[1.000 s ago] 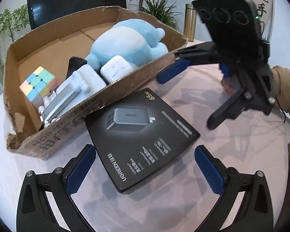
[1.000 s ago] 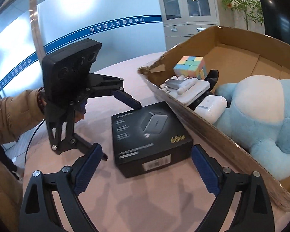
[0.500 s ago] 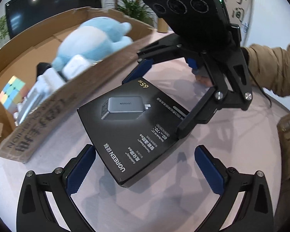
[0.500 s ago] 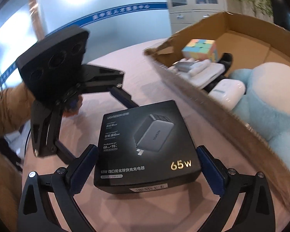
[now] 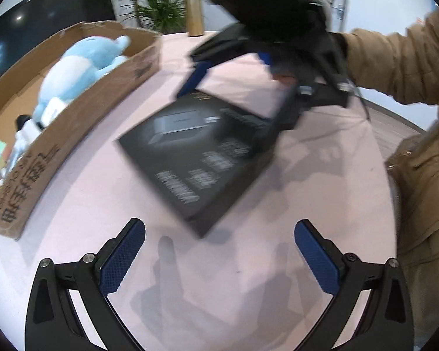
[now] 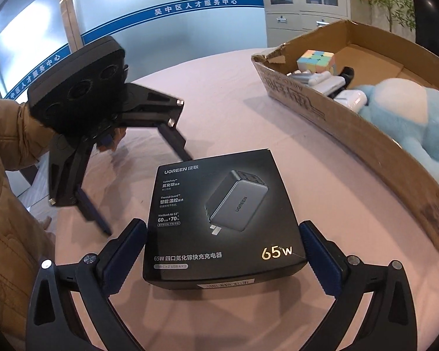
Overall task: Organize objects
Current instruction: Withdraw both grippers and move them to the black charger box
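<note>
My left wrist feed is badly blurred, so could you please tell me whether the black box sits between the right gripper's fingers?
Observer: Yes. In the right wrist view the black box lies flat on the table, flanked by the right gripper, whose jaws have just been opening wide.
Operator: Thank you. Which end faces that gripper?
Observer: The end printed 65W, with a barcode label on its near side.

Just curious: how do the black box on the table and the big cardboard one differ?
The black box is small, glossy, printed and closed, lying flat on the table. The cardboard box is far bigger, plain brown, open-topped with a torn corner, and holds toys and gadgets. Both rest on that table.
</note>
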The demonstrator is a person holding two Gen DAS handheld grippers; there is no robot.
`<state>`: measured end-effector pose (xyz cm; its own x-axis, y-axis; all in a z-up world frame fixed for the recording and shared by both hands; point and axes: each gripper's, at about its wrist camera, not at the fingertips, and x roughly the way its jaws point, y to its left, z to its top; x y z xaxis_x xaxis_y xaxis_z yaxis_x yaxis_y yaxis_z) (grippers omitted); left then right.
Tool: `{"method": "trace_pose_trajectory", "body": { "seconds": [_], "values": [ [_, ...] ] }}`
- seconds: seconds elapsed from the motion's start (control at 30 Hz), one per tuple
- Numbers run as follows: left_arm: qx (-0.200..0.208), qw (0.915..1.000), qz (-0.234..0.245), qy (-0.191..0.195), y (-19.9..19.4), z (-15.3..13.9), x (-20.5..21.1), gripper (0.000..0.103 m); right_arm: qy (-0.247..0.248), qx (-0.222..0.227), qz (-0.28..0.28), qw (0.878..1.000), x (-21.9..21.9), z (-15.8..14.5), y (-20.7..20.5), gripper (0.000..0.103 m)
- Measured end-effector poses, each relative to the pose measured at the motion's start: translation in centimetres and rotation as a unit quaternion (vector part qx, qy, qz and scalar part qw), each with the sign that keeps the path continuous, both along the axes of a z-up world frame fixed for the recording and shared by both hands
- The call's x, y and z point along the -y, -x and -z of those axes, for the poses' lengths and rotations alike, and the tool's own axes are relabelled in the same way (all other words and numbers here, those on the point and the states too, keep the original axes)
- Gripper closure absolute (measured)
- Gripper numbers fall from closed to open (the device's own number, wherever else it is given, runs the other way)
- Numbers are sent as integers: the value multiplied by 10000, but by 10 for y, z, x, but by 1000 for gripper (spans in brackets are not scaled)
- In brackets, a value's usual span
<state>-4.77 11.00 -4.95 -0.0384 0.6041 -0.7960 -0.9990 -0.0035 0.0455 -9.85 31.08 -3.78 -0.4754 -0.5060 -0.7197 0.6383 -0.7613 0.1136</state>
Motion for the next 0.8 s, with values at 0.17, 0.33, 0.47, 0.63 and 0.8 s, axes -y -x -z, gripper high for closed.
{"method": "trace_pose_trajectory", "body": {
  "seconds": [0.17, 0.33, 0.47, 0.63, 0.8],
  "values": [
    [-29, 9999, -36, -155, 19, -9, -3, 1, -74, -6, -62, 10000, 2, -2, -13, 0],
    [-50, 9989, 471, -1, 19, -2, -24, 1, 15, -1, -133, 9999, 1, -1, -20, 0],
    [17, 9968, 787, 109, 14, 1, -31, 1, 93, -131, -194, 9997, -3, 1, -24, 0],
    [195, 9951, 966, 29, 9, -1, -40, 1, 111, -303, -346, 9989, -3, 2, -30, 0],
    [228, 9956, 911, 46, 5, -1, -45, 1, -187, -385, -480, 9979, 1, 4, -37, 0]
  ]
}}
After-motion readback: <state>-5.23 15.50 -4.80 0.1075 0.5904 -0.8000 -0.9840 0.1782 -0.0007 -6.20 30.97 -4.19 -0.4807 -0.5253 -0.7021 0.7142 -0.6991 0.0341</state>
